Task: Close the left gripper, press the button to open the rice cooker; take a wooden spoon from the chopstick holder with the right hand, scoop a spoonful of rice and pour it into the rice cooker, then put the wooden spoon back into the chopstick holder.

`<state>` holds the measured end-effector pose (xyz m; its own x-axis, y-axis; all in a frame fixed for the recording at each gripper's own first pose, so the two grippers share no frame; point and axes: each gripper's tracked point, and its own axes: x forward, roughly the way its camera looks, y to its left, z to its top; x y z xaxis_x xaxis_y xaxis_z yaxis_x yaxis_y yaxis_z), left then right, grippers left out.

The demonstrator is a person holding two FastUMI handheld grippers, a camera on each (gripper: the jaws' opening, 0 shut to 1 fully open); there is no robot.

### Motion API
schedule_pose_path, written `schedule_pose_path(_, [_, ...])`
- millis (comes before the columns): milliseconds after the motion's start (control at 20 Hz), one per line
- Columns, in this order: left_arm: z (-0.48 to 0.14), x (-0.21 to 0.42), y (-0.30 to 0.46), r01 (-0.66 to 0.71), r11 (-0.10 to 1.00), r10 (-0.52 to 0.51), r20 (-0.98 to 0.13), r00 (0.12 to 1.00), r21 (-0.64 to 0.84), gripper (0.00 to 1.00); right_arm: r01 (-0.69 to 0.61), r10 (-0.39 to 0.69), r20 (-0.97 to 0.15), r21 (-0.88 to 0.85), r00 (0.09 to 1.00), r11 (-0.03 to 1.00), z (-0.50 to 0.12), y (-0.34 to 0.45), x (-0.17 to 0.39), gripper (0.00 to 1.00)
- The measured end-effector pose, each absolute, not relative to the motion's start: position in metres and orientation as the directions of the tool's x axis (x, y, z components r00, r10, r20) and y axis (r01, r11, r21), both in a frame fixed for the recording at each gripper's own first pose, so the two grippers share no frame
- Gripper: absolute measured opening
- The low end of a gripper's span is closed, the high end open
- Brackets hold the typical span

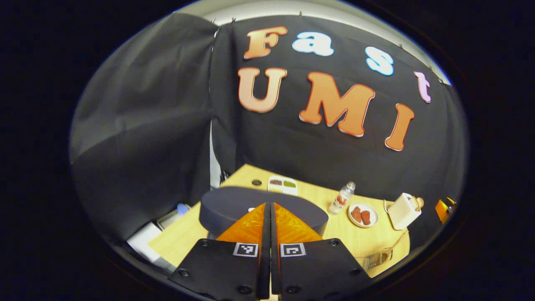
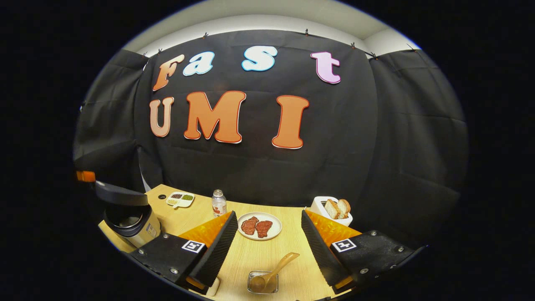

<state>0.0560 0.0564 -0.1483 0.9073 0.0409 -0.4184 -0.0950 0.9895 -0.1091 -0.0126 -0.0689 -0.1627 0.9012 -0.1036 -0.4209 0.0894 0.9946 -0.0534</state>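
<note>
Pale wooden tabletop (image 2: 250, 255) fills the lower frame under black cloth. The right gripper (image 2: 267, 234) spreads its orange fingers wide, holding nothing; the light wooden spoon (image 2: 273, 271) lies bottom centre between them, bowl in a small clear square container (image 2: 262, 282), handle slanting up-right. At lower left, the dark-lidded steel rice cooker (image 2: 127, 213) stands open. The left gripper (image 1: 269, 217), fingers pressed together and empty, hovers by that lid. No legible labels.

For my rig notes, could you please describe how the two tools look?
Each tool, left tool and right tool, has two orange wedge-shaped fingers on black bolted plates, each carrying a square black-and-white marker. The right tool's fingers show black ribbed inner pads.
</note>
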Motion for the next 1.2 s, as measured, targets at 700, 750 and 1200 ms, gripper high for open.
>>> schedule_pose_path(700, [-0.106,0.039,0.003,-0.065,0.998,0.064,-0.28,0.958,0.004,0.4,0.179,-0.105,-0.644,0.052,0.758,0.982,-0.263,-0.128,-0.035,0.95])
schedule_pose_path(750, [-0.106,0.036,0.0,-0.069,0.998,0.069,-0.282,0.957,0.01,0.52,0.179,-0.095,-0.662,0.06,0.744,0.982,-0.274,-0.129,-0.034,0.95])
schedule_pose_path(1200, [-0.123,0.003,-0.003,-0.168,0.983,0.181,-0.33,0.926,0.069,0.75,0.204,0.064,-0.825,0.213,0.561,0.956,-0.366,-0.113,-0.035,0.86])
